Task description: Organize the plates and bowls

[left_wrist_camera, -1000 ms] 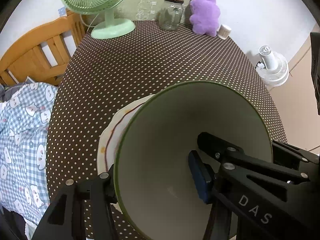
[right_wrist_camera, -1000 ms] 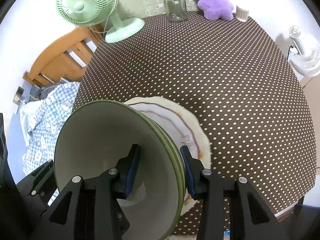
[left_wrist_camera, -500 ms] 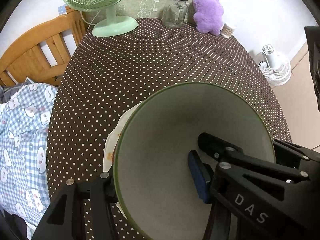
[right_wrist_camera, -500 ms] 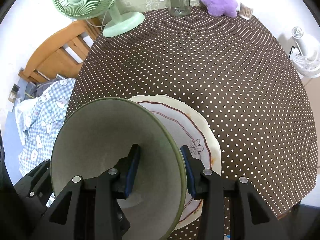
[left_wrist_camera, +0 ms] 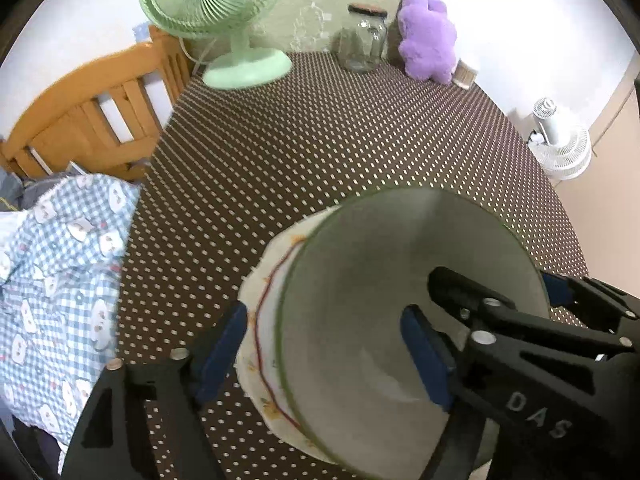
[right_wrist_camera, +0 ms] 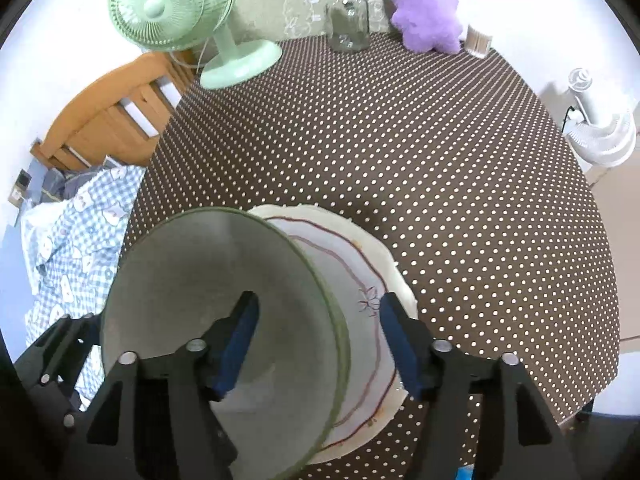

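A green-rimmed pale bowl (left_wrist_camera: 384, 288) sits on a cream plate with a red line (left_wrist_camera: 268, 280) on the brown dotted table. In the left wrist view my left gripper (left_wrist_camera: 324, 356) is open, its jaws astride the bowl's left wall, one pad inside and one outside. In the right wrist view the bowl (right_wrist_camera: 192, 280) rests on the plate (right_wrist_camera: 360, 268), and my right gripper (right_wrist_camera: 320, 340) is open, astride the bowl's right wall. The right gripper's fingers (left_wrist_camera: 560, 292) show at the bowl's right side in the left view.
A green desk fan (right_wrist_camera: 224, 36), a glass jar (right_wrist_camera: 346, 16), a purple plush toy (right_wrist_camera: 424, 4) and a small cup of sticks (right_wrist_camera: 478, 40) stand along the table's far edge. A wooden chair (right_wrist_camera: 108, 116) and blue checked cloth (right_wrist_camera: 68, 220) lie left. A white fan (right_wrist_camera: 600, 132) stands right.
Both grippers have opened and let go of the bowl's rim. The bowl has come down onto the plate. The left view has shifted and is blurred.
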### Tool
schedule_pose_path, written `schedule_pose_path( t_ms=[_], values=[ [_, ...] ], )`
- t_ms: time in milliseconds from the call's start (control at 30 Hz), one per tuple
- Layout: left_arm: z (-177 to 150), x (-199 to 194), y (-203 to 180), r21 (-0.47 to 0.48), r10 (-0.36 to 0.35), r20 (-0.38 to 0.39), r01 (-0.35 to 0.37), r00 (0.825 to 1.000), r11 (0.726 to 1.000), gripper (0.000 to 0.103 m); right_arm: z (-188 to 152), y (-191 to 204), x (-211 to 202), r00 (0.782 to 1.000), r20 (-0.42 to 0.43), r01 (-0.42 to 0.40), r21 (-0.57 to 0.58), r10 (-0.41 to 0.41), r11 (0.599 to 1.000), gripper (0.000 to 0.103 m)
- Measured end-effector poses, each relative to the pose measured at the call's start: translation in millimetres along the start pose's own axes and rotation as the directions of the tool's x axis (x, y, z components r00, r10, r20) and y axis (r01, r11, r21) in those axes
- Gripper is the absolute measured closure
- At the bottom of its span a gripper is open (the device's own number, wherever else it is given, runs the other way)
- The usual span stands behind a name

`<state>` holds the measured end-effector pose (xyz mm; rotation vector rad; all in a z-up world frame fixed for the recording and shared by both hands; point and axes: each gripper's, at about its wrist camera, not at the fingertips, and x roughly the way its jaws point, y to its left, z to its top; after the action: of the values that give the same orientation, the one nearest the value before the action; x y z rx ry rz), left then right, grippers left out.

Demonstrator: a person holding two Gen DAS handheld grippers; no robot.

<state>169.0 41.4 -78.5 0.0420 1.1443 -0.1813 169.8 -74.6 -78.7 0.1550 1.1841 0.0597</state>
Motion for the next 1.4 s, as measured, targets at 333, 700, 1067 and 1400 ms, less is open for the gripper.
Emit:
schedule_pose_path(
  t_ms=[333, 700, 1067, 1400],
  values=[
    [-6, -45, -16, -0.017, 0.049, 0.162, -0.047, 0.986, 0.999, 0.01, -6, -12, -51, 0.985, 0.174, 0.003, -0.065, 0.008, 0.998, 0.025],
    [-36, -99, -55, -0.017, 0.09, 0.348, -0.089, 0.933, 0.996, 0.004, -41, -47, -117, 0.944, 0.33, 0.018, -0.081, 0.01, 0.997, 0.017],
    [-82, -130, -86, -0.04, 0.131, 0.449, -0.127, 0.884, 0.991, 0.0, -97, -94, -167, 0.876, 0.482, 0.031, 0.005, -0.03, 0.999, 0.008],
    [-115, -142, -95, -0.07, 0.138, 0.498, -0.119, 0.856, 0.99, 0.0, -148, -120, -184, 0.82, 0.565, 0.084, 0.037, -0.09, 0.996, 0.005]
  ],
)
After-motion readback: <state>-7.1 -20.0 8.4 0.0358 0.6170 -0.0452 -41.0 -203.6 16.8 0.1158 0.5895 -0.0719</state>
